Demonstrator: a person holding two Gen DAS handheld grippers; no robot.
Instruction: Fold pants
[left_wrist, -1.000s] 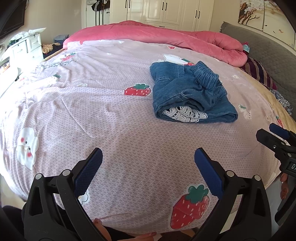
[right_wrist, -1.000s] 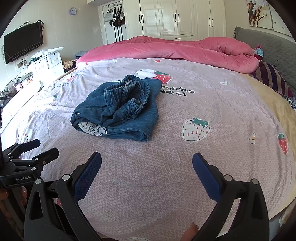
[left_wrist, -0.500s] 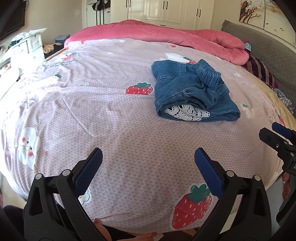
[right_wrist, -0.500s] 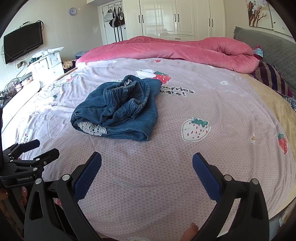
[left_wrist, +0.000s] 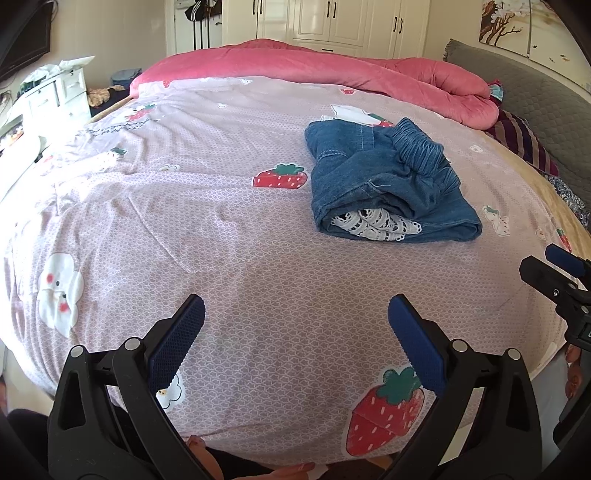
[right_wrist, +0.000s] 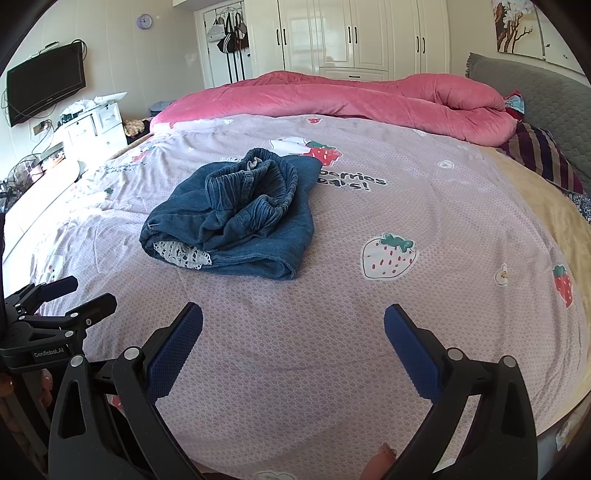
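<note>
Both my left gripper (left_wrist: 295, 332) and right gripper (right_wrist: 293, 332) gape wide, empty; the pants (right_wrist: 236, 218), mid-frame, look folded, so I'd only square the edges.

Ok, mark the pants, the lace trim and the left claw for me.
pants (right_wrist: 258, 221), right wrist view, on the folded denim's top.
lace trim (left_wrist: 373, 229), left wrist view, on the white lace at the near fold.
left claw (left_wrist: 295, 325), left wrist view, midway between its open fingertips.

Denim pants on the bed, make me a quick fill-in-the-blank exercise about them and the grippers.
1. The denim pants lie bunched on the ____.
2. White ____ trim peeks from their near fold.
3. Both the left gripper and right gripper are ____.
4. The rolled quilt behind is ____.

Missing words: bed; lace; open; pink
</note>
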